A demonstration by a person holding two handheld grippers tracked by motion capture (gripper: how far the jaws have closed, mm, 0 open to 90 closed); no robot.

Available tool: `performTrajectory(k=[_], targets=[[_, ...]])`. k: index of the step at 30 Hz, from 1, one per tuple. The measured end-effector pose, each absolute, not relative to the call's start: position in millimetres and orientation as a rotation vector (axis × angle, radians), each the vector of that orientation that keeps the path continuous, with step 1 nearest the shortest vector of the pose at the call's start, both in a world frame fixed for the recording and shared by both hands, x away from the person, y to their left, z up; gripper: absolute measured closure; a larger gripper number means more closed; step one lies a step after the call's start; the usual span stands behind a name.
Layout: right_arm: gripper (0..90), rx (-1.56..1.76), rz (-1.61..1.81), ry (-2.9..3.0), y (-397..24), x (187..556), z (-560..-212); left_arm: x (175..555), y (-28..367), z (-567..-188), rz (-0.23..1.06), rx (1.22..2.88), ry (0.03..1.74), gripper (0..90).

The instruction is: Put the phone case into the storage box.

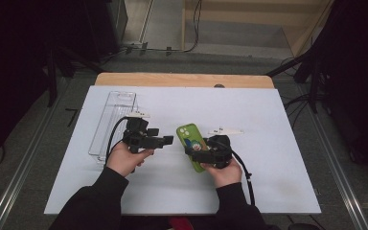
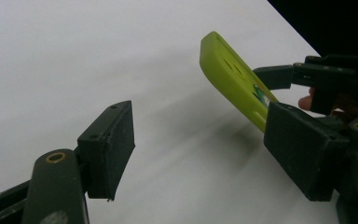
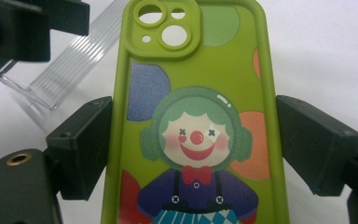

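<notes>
The clear ribbed plastic tray point(image 1: 112, 122), apparently empty, lies on the white worktop point(image 1: 268, 143) just behind the left gripper point(image 1: 168, 140), whose jaws stand spread on nothing. To take over cleanly, it should probably close on the free camera end. The right gripper point(image 3: 193, 154) pinches the green clown-printed phone case point(image 3: 193, 116) by its long edges, lifted off the worktop.

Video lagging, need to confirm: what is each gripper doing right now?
Left gripper: open, nothing between its jaws.
Right gripper: closed on the sides of the green phone case.
</notes>
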State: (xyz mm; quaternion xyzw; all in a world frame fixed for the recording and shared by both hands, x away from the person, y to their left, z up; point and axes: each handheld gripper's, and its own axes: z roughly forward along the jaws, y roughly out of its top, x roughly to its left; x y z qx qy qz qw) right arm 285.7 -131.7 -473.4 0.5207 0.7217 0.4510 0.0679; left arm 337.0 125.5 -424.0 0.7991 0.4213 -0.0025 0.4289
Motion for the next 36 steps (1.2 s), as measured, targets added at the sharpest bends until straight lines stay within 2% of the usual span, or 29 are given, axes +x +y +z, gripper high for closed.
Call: performTrajectory(k=[17, 22, 32, 36], targets=[[14.1, 1.624, 1.433, 2.127, -117.4, 280.8, -486.7, 349.5, 113.6, -426.9, -0.028, 1.973, 1.093, 26.4], [14.1, 1.63, 1.451, 2.099, -114.9, 280.0, -487.8, 352.3, 107.5, -426.8, 0.007, 1.976, 1.099, 26.4], [14.1, 1.648, 1.499, 2.065, -107.9, 279.3, -491.3, 357.3, 99.2, -431.6, -0.041, 1.956, 1.133, 27.7], [14.1, 1.658, 1.518, 2.052, -106.2, 279.8, -491.5, 358.4, 97.5, -434.0, -0.056, 1.952, 1.153, 30.9]])
